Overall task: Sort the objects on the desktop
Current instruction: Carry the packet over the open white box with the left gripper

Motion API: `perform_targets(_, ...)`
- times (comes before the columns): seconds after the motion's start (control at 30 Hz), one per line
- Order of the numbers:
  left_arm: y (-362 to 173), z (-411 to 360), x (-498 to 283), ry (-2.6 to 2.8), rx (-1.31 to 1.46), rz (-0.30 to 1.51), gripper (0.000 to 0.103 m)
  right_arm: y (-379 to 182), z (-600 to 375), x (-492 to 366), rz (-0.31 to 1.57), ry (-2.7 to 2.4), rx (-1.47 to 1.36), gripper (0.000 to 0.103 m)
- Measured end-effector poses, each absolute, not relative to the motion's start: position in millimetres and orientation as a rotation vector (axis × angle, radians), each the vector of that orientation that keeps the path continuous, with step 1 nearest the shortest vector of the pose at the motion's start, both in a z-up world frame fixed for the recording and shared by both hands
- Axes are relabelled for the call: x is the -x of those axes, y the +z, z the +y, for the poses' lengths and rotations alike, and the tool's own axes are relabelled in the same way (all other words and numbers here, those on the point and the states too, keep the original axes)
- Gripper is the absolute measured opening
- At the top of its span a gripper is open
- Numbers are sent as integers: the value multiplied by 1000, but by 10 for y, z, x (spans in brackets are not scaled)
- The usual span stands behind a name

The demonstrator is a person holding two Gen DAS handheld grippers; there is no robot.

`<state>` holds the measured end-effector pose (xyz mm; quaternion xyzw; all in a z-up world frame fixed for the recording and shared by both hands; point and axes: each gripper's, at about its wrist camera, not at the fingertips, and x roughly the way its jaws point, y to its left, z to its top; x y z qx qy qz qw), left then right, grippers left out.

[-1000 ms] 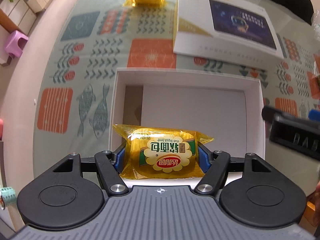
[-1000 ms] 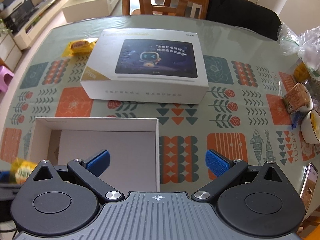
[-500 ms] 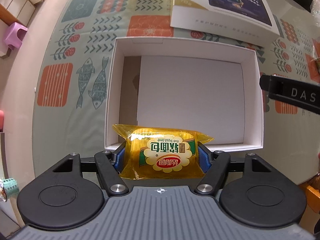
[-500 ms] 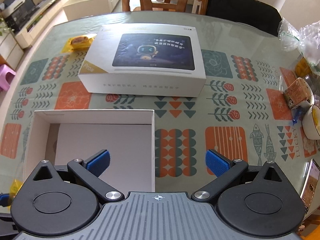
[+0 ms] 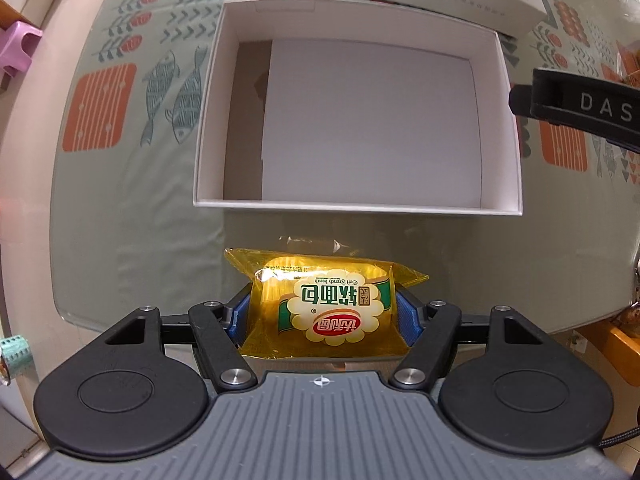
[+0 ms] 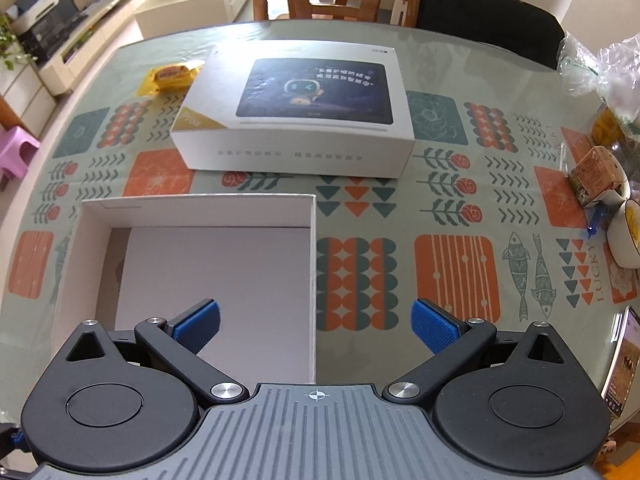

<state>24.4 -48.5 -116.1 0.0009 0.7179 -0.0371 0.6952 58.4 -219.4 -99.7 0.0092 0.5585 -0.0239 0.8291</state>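
Jaws of the left gripper (image 5: 324, 316) are clamped on the bread pack (image 5: 326, 306), squeezing its soft sides between the blue pads (image 5: 240, 314), and the pack hangs above the bare desk (image 5: 132, 220), short of the near wall of the open white box (image 5: 356, 205). If released here, the pack would land on the desk outside the box, so the carry needs to clear that near wall first. The wall is thin card; a low approach could catch the pack's loose wrapper edge on it and shove or tip the box. The wrapper is slick film over a soft loaf, so I judge the hold could slip or the bread could be crushed if the grip tightens. Further right, the right gripper (image 6: 316, 326) has its jaws wide apart and holds nothing; it hovers over the box's right wall, and in the left view its finger reaches in over that same corner, so the two tools could collide as the pack goes in. A second pack (image 6: 172, 76) lies far across the desk beside the tablet box (image 6: 296, 108), not yet sorted.
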Motion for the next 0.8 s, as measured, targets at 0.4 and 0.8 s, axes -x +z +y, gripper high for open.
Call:
perform_targets(0.4, -1111, -482, -412, -48, 5, 1540, 86, -987, -2211, -619, 1178, -51, -29, 103)
perform_targets(0.8, -1313, -408, -965, -27, 5, 1464, 87, -1057, -2289, -817, 1199, -70, -36, 103)
